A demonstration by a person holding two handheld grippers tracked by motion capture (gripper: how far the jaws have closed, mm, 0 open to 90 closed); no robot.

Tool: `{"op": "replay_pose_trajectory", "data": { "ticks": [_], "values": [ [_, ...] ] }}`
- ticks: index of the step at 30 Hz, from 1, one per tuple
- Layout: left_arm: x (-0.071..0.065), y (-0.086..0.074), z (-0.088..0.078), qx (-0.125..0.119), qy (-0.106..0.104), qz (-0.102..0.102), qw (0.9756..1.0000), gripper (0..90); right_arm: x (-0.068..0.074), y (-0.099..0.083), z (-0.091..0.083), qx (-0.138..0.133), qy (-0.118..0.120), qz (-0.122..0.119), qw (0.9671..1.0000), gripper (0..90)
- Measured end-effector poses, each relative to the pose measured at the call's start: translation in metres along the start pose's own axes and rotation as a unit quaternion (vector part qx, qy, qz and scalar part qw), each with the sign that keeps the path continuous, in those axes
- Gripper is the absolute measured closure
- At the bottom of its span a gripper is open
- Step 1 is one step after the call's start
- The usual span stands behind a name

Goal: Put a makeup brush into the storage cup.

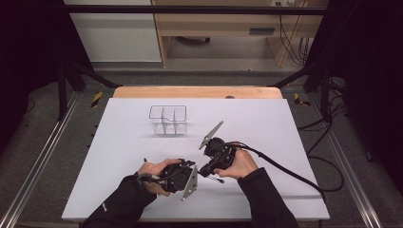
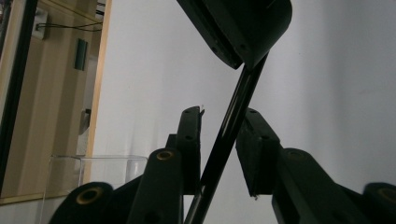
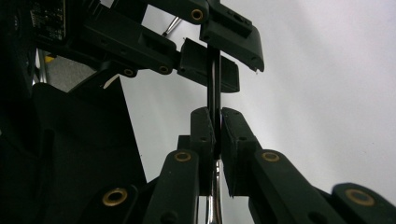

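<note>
A thin black rod (image 3: 213, 93) with a shiny metal end (image 3: 215, 205) runs between both grippers near the table's front. My right gripper (image 3: 215, 112) is shut on it, pads pressed against its sides. My left gripper (image 3: 212, 70) faces it from above in the right gripper view, one pad on either side of the same rod. In the left gripper view the rod (image 2: 224, 140) slants across the left gripper (image 2: 222, 112), with a sliver of light beside it. From above, the left gripper (image 1: 196, 167) and right gripper (image 1: 207, 172) meet tip to tip, and the rod's end (image 1: 217, 180) pokes out below.
A clear plastic container (image 1: 167, 121) with several compartments stands on the white table sheet (image 1: 266, 123) farther back, left of centre; it also appears as the clear container (image 2: 93, 168) in the left gripper view. The right gripper's cable (image 1: 285, 171) trails to the right.
</note>
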State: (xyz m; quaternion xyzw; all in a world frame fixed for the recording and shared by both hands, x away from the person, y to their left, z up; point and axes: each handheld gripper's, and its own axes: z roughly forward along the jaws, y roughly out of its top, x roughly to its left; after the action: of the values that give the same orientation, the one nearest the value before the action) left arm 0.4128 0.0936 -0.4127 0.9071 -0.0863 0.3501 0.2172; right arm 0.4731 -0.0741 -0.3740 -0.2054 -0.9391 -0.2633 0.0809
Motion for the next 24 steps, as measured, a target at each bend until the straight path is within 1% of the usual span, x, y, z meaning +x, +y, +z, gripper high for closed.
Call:
{"op": "replay_pose_trajectory", "data": {
  "ticks": [9,14,17,24],
  "values": [
    [-0.0021,-0.0001,0.0006,0.004,-0.020,0.007,0.9998,78.7,0.0013,-0.0003,-0.0001,-0.001,0.003,0.001,1.0000,84.4],
    [-0.0033,0.0001,0.0004,0.007,-0.029,0.011,0.9995,80.8,0.0012,-0.0006,-0.0004,-0.003,0.005,-0.007,1.0000,84.4],
    [-0.0045,0.0005,0.0008,0.007,-0.035,0.012,0.9993,82.1,0.0017,-0.0006,-0.0016,-0.006,0.005,-0.006,1.0000,84.3],
    [-0.0049,0.0001,0.0014,0.010,-0.042,0.007,0.9991,82.6,0.0019,-0.0008,-0.0013,-0.008,0.004,-0.005,0.9999,84.0]
  ]
}}
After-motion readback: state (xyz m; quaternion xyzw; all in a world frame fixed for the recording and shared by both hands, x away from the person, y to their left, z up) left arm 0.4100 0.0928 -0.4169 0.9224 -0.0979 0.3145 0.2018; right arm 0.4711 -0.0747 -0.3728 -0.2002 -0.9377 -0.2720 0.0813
